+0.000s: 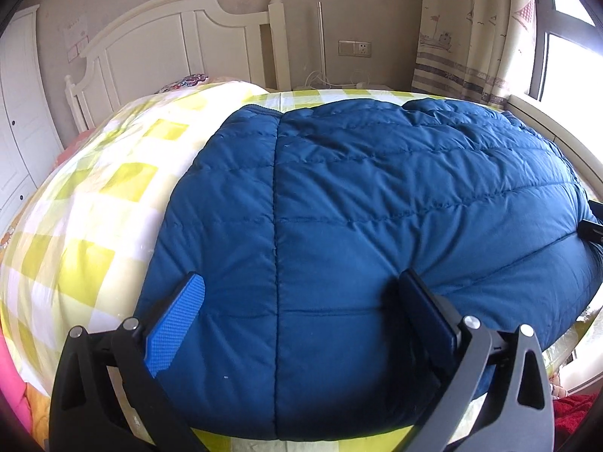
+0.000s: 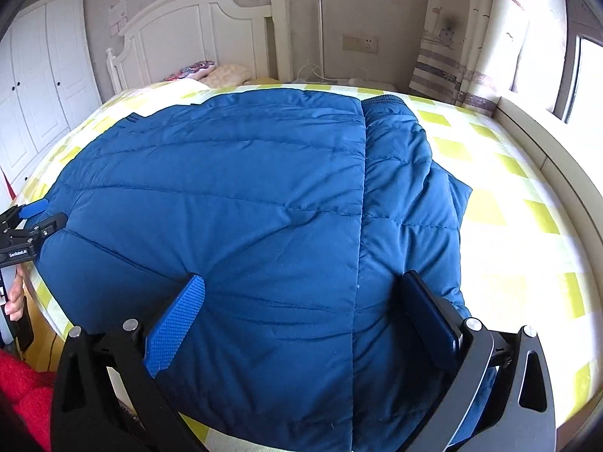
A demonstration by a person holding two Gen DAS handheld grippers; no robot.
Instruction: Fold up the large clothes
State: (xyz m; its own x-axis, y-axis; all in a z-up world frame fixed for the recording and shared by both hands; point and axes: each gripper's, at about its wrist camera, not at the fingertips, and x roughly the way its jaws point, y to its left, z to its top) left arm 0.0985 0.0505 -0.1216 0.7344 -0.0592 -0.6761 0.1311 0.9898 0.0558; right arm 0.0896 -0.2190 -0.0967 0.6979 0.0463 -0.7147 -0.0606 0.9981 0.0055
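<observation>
Blue padded jacket spread on the bed, both claws poised at its near edge

The jacket (image 1: 377, 203) lies flat on the checked bed (image 1: 113, 196), its long axis running away from the person toward the headboard (image 1: 169, 34). The left claw (image 1: 301, 324) and right claw (image 2: 301, 324) both stand spread wide, holding nothing, each just over the near hem with the jacket straight ahead. A seam runs lengthwise between each claw's fingers. The left claw sits by the jacket's left side, the right claw by its right, so each seems equally near for lifting the hem
</observation>
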